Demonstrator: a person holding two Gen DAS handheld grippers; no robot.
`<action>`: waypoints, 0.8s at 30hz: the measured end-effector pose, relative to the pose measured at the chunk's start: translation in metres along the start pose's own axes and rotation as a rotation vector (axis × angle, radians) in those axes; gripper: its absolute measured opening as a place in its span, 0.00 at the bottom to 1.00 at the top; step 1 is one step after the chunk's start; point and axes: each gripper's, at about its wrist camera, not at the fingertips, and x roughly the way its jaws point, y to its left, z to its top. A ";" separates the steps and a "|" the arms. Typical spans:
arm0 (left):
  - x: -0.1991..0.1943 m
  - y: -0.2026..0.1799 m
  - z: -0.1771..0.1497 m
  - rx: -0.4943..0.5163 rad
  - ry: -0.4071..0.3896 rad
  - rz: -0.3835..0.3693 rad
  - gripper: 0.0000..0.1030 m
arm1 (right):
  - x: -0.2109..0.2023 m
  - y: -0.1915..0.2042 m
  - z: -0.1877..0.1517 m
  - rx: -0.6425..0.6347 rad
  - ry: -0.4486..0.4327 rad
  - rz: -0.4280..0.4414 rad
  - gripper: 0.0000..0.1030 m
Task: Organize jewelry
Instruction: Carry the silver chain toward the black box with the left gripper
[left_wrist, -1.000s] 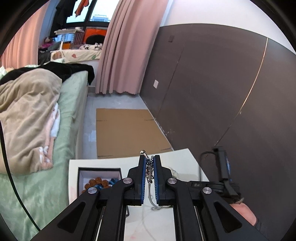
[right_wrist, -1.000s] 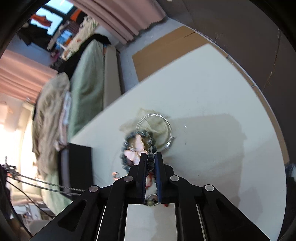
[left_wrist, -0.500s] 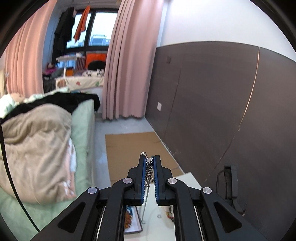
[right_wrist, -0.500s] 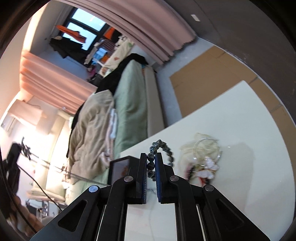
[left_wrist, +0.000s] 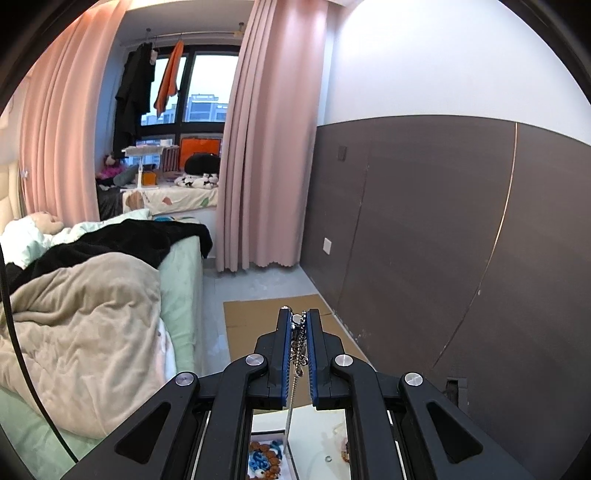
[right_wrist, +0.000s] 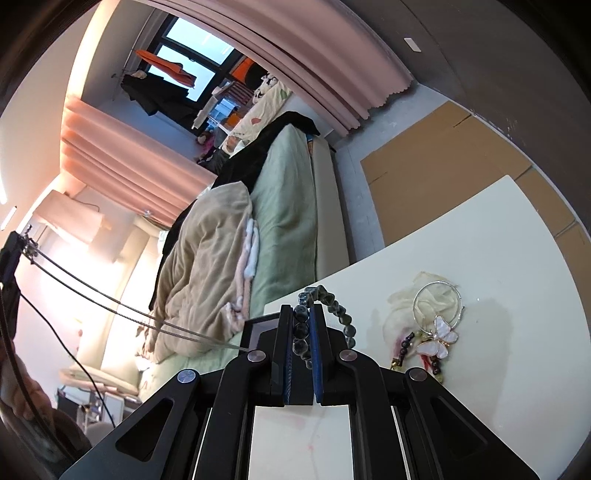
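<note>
My left gripper is shut on a thin silver chain necklace, which hangs down toward the white table. Below it a jewelry box holds brown and blue beads. In the right wrist view my right gripper is shut on a dark green bead bracelet, lifted above the white table. A silver hoop bangle, a white butterfly piece and a dark bead strand lie on the table to the right. The black box's corner shows behind the left finger.
A bed with a beige blanket lies left of the table. Flat cardboard covers the floor beyond the table edge. A dark panelled wall runs along the right. A black cable crosses the left edge.
Both grippers have risen. The left lifted the chain well above the table, tilting up toward the room. The right lifted the bead bracelet off the pile of jewelry.
</note>
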 end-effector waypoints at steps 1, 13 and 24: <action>0.000 0.000 0.001 0.003 -0.002 0.004 0.07 | 0.000 0.000 0.000 -0.001 -0.001 -0.002 0.10; 0.006 0.008 -0.006 -0.012 0.016 0.021 0.07 | -0.003 -0.001 -0.001 -0.022 0.011 -0.002 0.10; 0.030 0.012 -0.021 -0.035 0.043 -0.009 0.07 | -0.002 0.002 0.000 -0.031 0.021 -0.015 0.10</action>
